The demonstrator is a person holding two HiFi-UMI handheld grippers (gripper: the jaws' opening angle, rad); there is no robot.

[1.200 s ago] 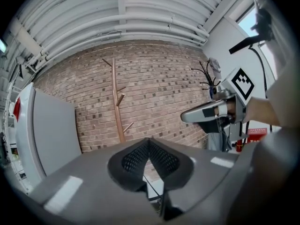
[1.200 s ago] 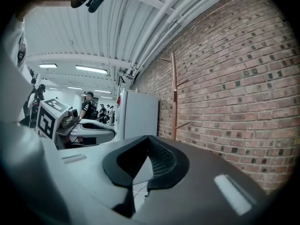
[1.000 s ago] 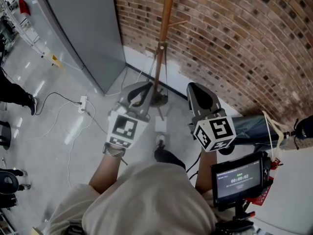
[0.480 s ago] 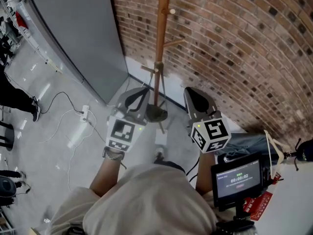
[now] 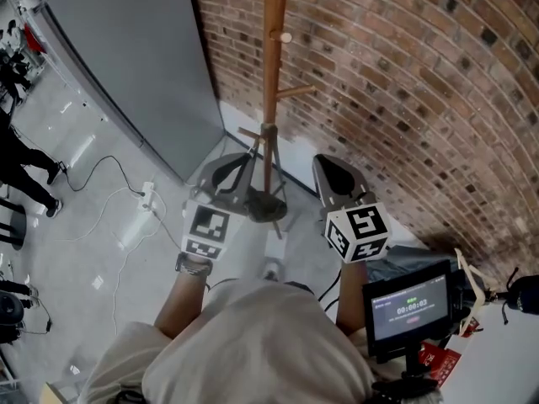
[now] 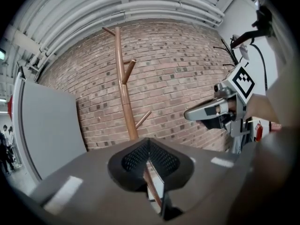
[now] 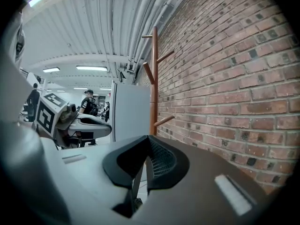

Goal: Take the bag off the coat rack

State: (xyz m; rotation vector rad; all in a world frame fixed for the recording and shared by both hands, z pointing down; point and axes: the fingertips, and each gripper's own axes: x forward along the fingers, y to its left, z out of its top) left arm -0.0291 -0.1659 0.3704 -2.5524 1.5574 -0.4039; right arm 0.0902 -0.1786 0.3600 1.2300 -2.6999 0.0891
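The wooden coat rack (image 5: 270, 82) stands against the brick wall, its base (image 5: 268, 205) on the floor between my two grippers. No bag shows on its pegs (image 5: 299, 90) in any view; its top is cut off in the head view. My left gripper (image 5: 238, 165) is held just left of the pole, shut and empty. My right gripper (image 5: 333, 165) is just right of it, also shut and empty. The left gripper view has the shut jaws (image 6: 149, 143) below the rack (image 6: 123, 83) and the right gripper (image 6: 206, 112) beside it. The rack (image 7: 154, 78) also rises beyond the right gripper (image 7: 147, 140).
A tall grey panel (image 5: 135, 66) stands left of the rack. A power strip (image 5: 145, 194) and cables lie on the floor. A small monitor (image 5: 408, 305) is mounted at lower right beside a white table (image 5: 505, 352). A person (image 5: 25, 167) stands at far left.
The head view has tilted upward, bringing more of the rack's pole and pegs into view. Both grippers stay shut and have edged slightly closer to the rack.
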